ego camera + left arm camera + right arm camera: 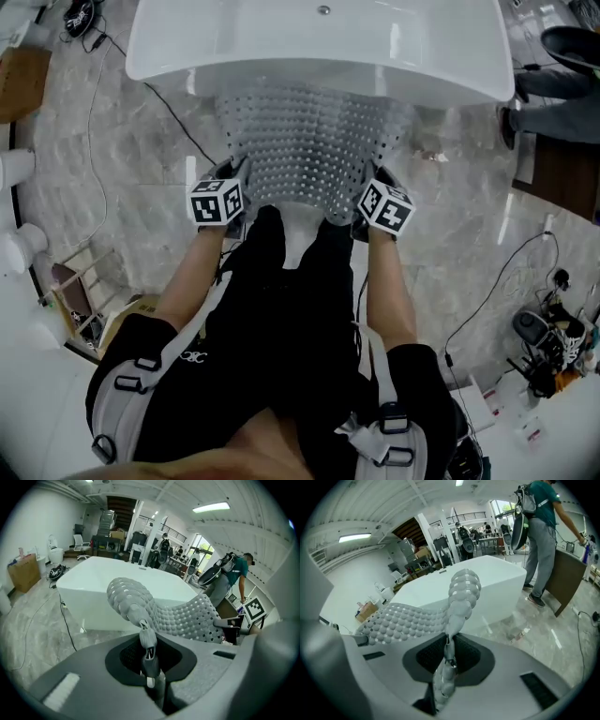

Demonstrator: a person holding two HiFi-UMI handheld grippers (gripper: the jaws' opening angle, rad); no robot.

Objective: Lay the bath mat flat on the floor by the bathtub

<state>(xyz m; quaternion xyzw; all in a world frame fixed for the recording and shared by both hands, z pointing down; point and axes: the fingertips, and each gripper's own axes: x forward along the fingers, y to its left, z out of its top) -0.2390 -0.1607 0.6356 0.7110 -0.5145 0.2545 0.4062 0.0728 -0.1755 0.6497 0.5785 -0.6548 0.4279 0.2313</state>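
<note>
Both bare forearms [192, 272] reach forward and down, side by side. The left hand-held gripper [234, 183] has its jaws pressed onto the near left corner of the bath mat [314, 141], and the right hand-held gripper [370, 186] pinches the near right corner, with the bumpy grey sheet bunched in each grip. The mat stretches between them over the marble floor [112, 159], and its far edge reaches the near wall of the white bathtub [281, 56].
</note>
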